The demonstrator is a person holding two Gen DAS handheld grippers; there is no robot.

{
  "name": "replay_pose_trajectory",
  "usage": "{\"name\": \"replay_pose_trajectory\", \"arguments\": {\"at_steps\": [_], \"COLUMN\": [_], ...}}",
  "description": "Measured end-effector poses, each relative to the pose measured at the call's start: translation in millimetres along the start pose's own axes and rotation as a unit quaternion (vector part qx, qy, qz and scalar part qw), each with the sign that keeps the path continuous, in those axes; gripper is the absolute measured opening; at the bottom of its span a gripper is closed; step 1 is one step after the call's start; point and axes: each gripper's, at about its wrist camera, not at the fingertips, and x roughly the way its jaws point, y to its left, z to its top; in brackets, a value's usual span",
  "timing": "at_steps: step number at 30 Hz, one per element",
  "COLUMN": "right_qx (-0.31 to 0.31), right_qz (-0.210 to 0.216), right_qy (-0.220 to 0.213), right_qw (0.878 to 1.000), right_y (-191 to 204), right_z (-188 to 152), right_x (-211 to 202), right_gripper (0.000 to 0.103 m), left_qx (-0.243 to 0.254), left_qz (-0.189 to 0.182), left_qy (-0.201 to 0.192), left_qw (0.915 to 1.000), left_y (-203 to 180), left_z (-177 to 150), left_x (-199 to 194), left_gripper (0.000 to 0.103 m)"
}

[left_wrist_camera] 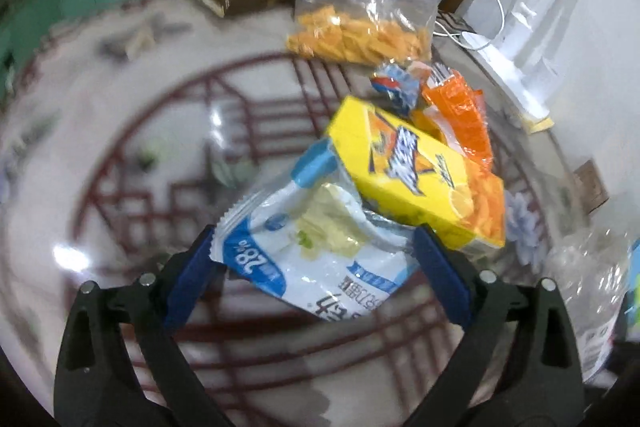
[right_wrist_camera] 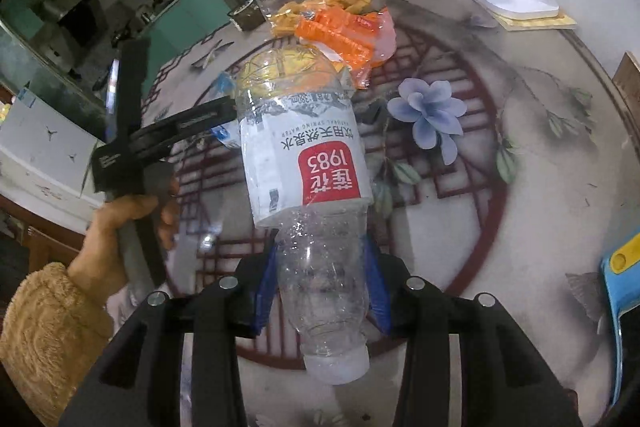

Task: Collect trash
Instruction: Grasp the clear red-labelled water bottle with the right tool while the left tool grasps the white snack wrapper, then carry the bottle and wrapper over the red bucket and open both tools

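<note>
The crumpled white-and-blue plastic snack wrapper (left_wrist_camera: 316, 247) lies flat on the desk (left_wrist_camera: 120, 147), squarely between the blue pads of the left tongs (left_wrist_camera: 314, 267), which stand spread wide on either side of it; whether the pads touch its edges cannot be told. Its far corner is tucked under a yellow cardboard box with orange print (left_wrist_camera: 416, 175), which rests tilted on top of it. Just beyond the box lie a crinkled orange plastic wrapper (left_wrist_camera: 460, 111) and a small blue-and-white wrapper (left_wrist_camera: 394, 85), and further back a clear plastic bag holding orange snack pieces (left_wrist_camera: 360, 35).

The clear plastic water bottle with a white-and-red label (right_wrist_camera: 308, 167) is clamped at its lower, narrower part between the blue pads of the right tongs (right_wrist_camera: 324, 283), cap end nearest the camera, body raised above the desk. To the bottle's left, a hand (right_wrist_camera: 116, 235) in a fuzzy tan sleeve (right_wrist_camera: 44, 319) grips the handle of the left tongs. The glossy desk shows a red lattice pattern and a painted blue flower (right_wrist_camera: 430, 115).
</note>
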Motion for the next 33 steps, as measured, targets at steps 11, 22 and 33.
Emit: {"name": "replay_pose_trajectory", "arguments": {"at_steps": [11, 22, 33], "right_qx": [0.0, -0.002, -0.07], "right_qz": [0.0, -0.014, -0.049], "right_qy": [-0.009, -0.03, -0.075], "right_qw": [1.0, 0.999, 0.994], "right_y": [4.4, 12.0, 80.3], "right_z": [4.1, -6.2, -62.0], "right_x": [-0.5, -9.2, -14.8], "right_gripper": [0.039, 0.039, 0.039], "left_qx": [0.025, 0.039, -0.001], "left_qz": [0.02, 0.01, 0.046], "left_qy": [0.005, -0.07, -0.13], "left_qw": [0.9995, 0.9967, 0.9905], "left_y": [-6.5, 22.6, 75.5], "left_z": [-24.8, -116.2, -228.3], "left_x": [-12.7, -135.5, -240.4], "left_gripper": [0.006, 0.001, 0.001]}}
